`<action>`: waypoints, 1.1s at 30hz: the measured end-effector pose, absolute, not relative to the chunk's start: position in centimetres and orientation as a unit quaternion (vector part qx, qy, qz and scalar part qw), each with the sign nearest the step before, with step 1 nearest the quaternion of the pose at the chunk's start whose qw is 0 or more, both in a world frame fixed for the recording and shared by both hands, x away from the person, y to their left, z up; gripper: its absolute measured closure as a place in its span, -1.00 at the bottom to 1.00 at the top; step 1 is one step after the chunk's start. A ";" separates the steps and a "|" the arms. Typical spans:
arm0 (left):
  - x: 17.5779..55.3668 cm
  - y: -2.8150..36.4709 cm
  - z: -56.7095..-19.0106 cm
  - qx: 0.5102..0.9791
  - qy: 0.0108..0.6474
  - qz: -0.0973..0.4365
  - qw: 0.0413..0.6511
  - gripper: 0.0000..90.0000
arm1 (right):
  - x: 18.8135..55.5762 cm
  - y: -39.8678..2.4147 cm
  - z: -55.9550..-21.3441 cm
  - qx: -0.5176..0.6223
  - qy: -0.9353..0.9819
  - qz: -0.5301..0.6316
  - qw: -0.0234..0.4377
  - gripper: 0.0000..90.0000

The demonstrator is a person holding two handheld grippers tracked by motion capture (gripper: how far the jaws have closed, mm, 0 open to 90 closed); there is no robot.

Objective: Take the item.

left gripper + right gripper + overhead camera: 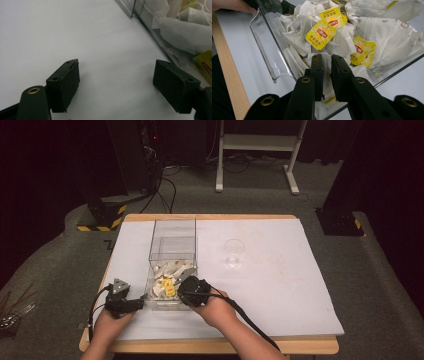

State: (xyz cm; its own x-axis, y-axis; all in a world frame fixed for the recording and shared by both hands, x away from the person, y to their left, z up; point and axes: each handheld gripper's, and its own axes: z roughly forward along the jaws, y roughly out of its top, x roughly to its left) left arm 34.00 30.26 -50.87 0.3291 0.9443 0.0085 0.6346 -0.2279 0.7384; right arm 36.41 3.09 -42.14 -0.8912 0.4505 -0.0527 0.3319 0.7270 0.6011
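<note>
A clear plastic box [172, 222] stands on the white table [280, 285], its near end heaped with white tea bags [170, 275] carrying yellow tags [320, 33]. My right gripper [182, 290] reaches into that near end. Seen in the right gripper view, my right gripper [327, 62] has its jaws almost together, pinching a white tea bag [325, 56] in the thin gap. My left gripper [140, 304] rests just left of the box. Its jaws stand wide apart over bare table in the left gripper view [116, 82], with the box wall [155, 32] to their right.
A small clear glass [233, 251] stands mid-table, right of the box. The table's wooden front edge [227, 65] runs close behind my hands. The far half of the box holds no bags. Beyond the table are carpet, cables and a white stand [260, 142].
</note>
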 end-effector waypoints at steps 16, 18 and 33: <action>34.0 30.2 -50.9 0.747 0.529 0.238 0.326 -0.53 | 35.5 2.0 -42.4 0.222 0.903 0.353 0.109 1.00; 34.0 30.3 -50.9 0.747 0.529 0.237 0.327 -0.53 | 35.5 1.7 -42.4 0.230 0.896 0.363 0.112 1.00; 34.0 30.2 -50.9 0.746 0.529 0.238 0.326 -0.53 | 35.0 0.3 -42.6 0.259 0.861 0.423 0.118 1.00</action>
State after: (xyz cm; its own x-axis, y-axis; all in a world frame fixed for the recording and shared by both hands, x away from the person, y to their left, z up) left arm 34.00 30.24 -50.87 0.3273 0.9449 0.0105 0.6341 -0.2278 0.7389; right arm 35.04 0.27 -42.58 -0.8385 0.5447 0.0156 0.3452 0.5090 0.7885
